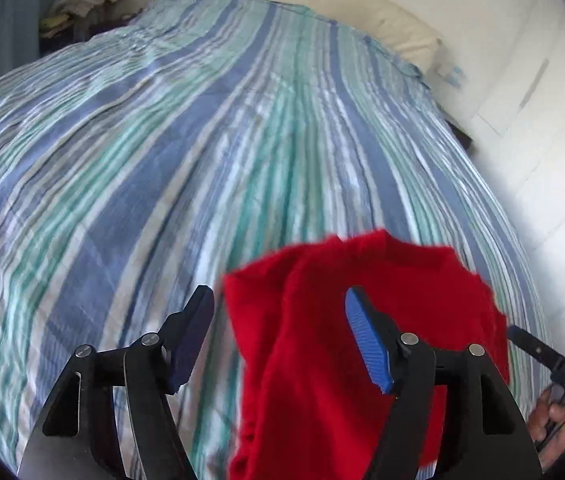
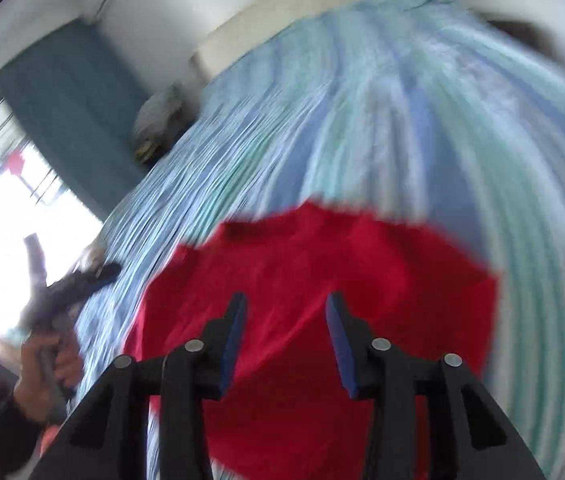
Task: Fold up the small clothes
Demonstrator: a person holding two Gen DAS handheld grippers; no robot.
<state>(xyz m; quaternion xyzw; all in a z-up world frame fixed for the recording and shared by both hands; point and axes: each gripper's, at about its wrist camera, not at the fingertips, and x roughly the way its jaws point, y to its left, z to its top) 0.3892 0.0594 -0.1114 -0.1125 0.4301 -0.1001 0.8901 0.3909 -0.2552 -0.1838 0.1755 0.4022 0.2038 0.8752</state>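
Red garment point(image 2: 314, 280) lies on the striped bedspread point(image 1: 162, 160), directly ahead of and below the right gripper point(image 2: 286, 340). It sits right of the left gripper point(image 1: 278, 336). Both jaws spread, holding nothing. Blurry, but right looks nearer.

The red garment point(image 1: 322, 340) is soft, matt cloth with a fuzzy, fleece-like nap. The bed point(image 1: 162, 160) wears a thin woven cover, crinkled and matt, in blue, teal and white stripes. The left tongs point(image 1: 278, 336) are matt black plastic with dull metal pins; their blue pads point(image 1: 366, 344) are ribbed (rubbery-looking). The right tongs point(image 2: 286, 340) look the same, though blurred.
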